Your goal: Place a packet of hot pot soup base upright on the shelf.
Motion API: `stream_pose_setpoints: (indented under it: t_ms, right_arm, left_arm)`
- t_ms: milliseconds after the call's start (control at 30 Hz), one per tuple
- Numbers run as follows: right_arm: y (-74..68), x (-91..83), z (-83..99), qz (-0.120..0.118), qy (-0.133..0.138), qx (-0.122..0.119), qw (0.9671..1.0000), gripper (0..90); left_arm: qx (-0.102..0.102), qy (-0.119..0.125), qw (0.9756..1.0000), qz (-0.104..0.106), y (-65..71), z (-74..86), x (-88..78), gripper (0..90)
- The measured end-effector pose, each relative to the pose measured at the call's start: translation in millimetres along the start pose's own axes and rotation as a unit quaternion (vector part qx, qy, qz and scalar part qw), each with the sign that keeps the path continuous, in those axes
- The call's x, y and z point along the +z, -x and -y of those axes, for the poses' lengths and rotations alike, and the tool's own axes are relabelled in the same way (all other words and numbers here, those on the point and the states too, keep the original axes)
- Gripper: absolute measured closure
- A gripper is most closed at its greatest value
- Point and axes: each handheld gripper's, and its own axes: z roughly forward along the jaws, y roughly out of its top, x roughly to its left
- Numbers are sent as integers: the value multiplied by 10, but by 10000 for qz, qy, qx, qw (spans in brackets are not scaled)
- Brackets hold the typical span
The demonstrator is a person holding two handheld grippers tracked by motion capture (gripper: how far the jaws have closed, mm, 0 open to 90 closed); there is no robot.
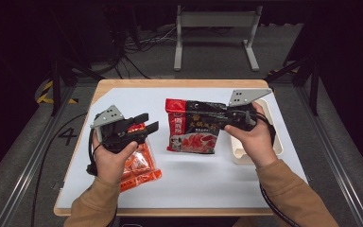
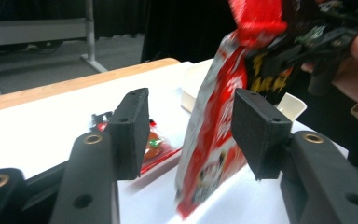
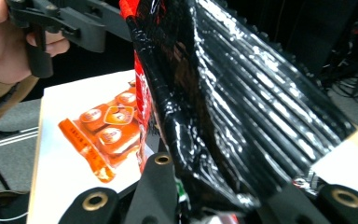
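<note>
Right claw (image 1: 228,119) has its jaws clamped on the edge of the red-and-black pouch (image 1: 194,126), and the high view shows that pouch stretched out flat to the left of the hand, its far end hanging over the white worktop (image 1: 208,179). Just right of the pouch, partly under the right hand, sits a cream tray (image 1: 278,142).

Over to the right gripper view: here the pouch's glossy black back (image 3: 242,107) rises straight up from between the jaws, creased and shiny, a side the high view never gives. Past the pouch lies the orange snack pack (image 3: 105,135) flat on the worktop, and the left claw (image 3: 74,23) hangs up at top left.

Left gripper view now: the left claw (image 2: 191,135) stands about half open, pads either side of the pouch's red front (image 2: 214,140) but not pressing on it. The pouch hangs upright and blurred here, pinched up top by the right claw. The orange snack pack (image 2: 156,147) peeks out low behind the left pad, and the cream tray (image 2: 200,84) shows behind the pouch.

In the high view the left claw (image 1: 144,125) hovers left of the pouch, above the orange snack pack (image 1: 139,168).
</note>
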Motion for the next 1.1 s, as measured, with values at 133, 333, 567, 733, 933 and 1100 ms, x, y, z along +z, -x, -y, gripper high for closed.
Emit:
stream_pose_setpoints:
  t_ms: [133, 333, 567, 733, 933, 1100]
  right_arm:
    - [99, -101, -61, 115, 31, -11, 9999, 832]
    - [231, -230, -138, 287, 77, -50, 9995, 832]
    - [462, -397, -209, 472, 144, -109, 9987, 831]
    - [596, -531, -264, 682, 108, -191, 9974, 830]
    - [731, -627, -271, 809, 95, -262, 9963, 829]
    - [837, -690, -276, 972, 72, -421, 9943, 829]
  left_arm:
    - [-44, -20, 9999, -103, -50, 17, -54, 446]
    - [-55, -101, 9995, -280, -129, 61, -138, 424]
    - [-18, -231, 9986, -469, -174, 109, -171, 410]
    - [-41, -273, 9984, -491, -195, 131, -154, 400]
    - [-32, -319, 9982, -500, -209, 140, -143, 399]
    - [-59, -305, 9985, -449, -218, 141, -142, 392]
